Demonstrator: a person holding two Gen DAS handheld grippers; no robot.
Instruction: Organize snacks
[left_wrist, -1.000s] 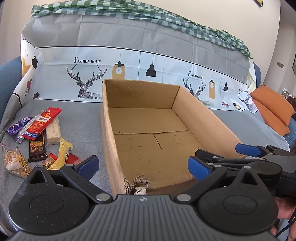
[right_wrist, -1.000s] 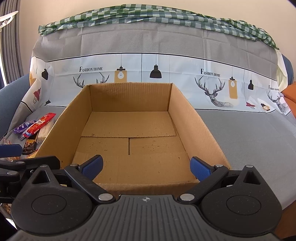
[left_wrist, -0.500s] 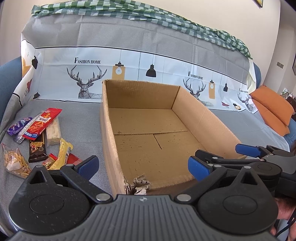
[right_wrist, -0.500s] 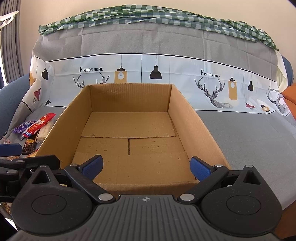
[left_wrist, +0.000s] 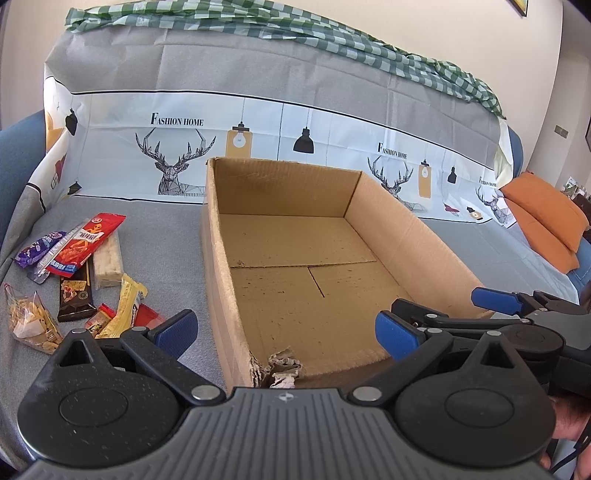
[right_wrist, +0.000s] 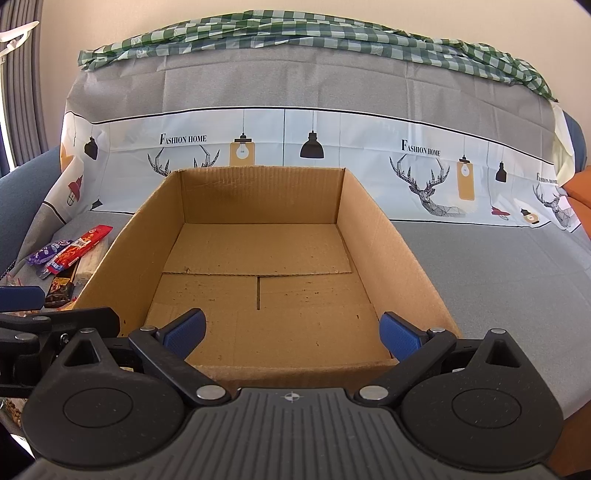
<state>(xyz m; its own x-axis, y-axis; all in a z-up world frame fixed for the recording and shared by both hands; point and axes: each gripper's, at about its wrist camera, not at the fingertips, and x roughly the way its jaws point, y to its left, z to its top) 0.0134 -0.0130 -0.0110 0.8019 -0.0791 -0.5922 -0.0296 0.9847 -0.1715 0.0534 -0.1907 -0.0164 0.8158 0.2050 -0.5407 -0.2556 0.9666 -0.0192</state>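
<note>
Grey cover: sofa cover (left_wrist: 155, 229) w/ deer + lamp print strip, spread under everything I see; green check cloth (right_wrist: 332, 33) along the top edge.
Box: cardboard box (left_wrist: 402, 236) sits mid-cover, open top, nothing inside, bottom flaps showing; near-left corner torn & crumpled in my L view.
Cushions: orange cushions (left_wrist: 546, 218) far right, well apart from box.
R gripper: right gripper (right_wrist: 291, 334) hangs at the near wall of the box, pointing into it; blue pads spread wide, nothing between them.
L gripper: left gripper (left_wrist: 284, 328) low over the box's near-left corner, pads wide apart too, empty; one pad on the snack side, the other over the box.
Snacks: all on the cover left of box, none inside.
Red pack: red snack pack (left_wrist: 85, 240) furthest back, lying across a purple wrapper (left_wrist: 38, 249) and beside a pale bar (left_wrist: 107, 254).
Dark bar: brown bar (left_wrist: 74, 291) just in front of red pack.
Clear bag: bag of crackers (left_wrist: 27, 321) at far left.
Yellow: yellow wrapper (left_wrist: 123, 306) closest to my L pad, small red packet (left_wrist: 147, 316) touching it.
</note>
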